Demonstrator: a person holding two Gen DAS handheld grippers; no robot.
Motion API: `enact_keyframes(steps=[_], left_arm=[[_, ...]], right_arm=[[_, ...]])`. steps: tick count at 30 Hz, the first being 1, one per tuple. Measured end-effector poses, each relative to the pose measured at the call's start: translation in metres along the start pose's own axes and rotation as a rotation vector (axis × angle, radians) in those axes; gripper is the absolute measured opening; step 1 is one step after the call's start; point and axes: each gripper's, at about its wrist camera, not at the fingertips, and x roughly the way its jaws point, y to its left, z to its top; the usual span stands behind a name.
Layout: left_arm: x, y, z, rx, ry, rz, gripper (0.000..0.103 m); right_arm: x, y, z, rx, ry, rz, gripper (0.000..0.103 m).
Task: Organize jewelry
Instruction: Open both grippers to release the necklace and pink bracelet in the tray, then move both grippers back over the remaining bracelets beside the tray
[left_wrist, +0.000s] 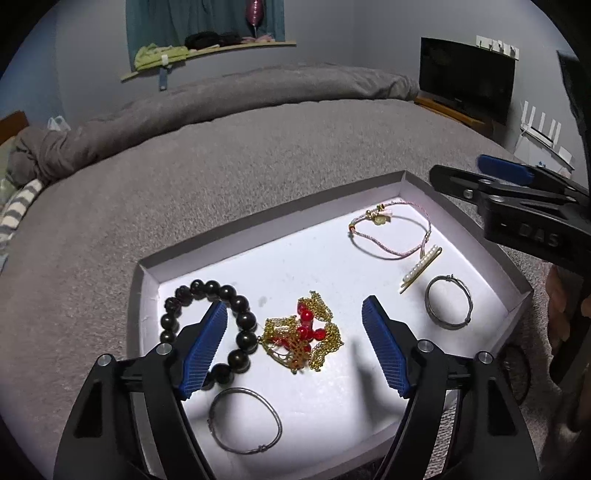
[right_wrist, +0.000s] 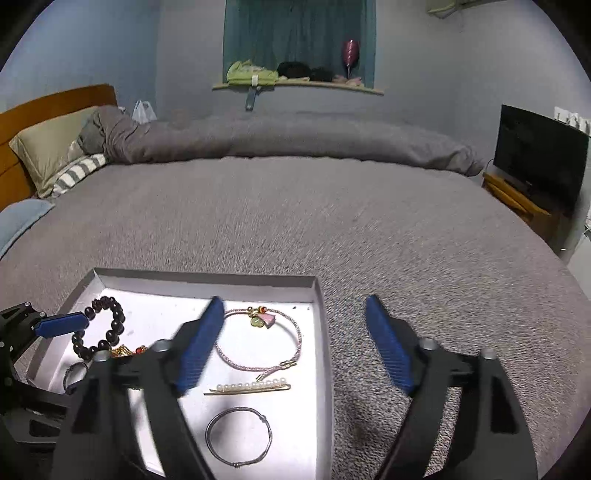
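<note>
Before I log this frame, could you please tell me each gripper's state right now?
Left gripper: open, holding nothing, above the tray.
Right gripper: open, holding nothing.

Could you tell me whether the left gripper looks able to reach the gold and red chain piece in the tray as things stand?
Probably yes: the left gripper is open above the tray, the gold and red chain piece lies between its fingers, nothing covers it.
</note>
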Motion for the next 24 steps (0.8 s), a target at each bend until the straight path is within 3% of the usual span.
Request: enact_keyframes(steps=[4, 12, 24], left_arm=[[-0.004, 0.004, 0.001, -0.018, -0.012, 0.016, 0.087], [-0.013, 0.011, 0.000, -0.034, -0.035, 0.041, 0.091], [-0.041, 0.009, -0.011, -0.027, -0.076, 0.052, 0.093]], right_arm=[[-0.007, -0.002, 0.001, 0.012, -0.017, -0.006, 0.098], [-0.013, 0.001, -0.006, 0.015, -0.002, -0.006, 0.098], [-0.047, 0.003, -0.013, 0.032, -0.046, 0.034, 0.098]])
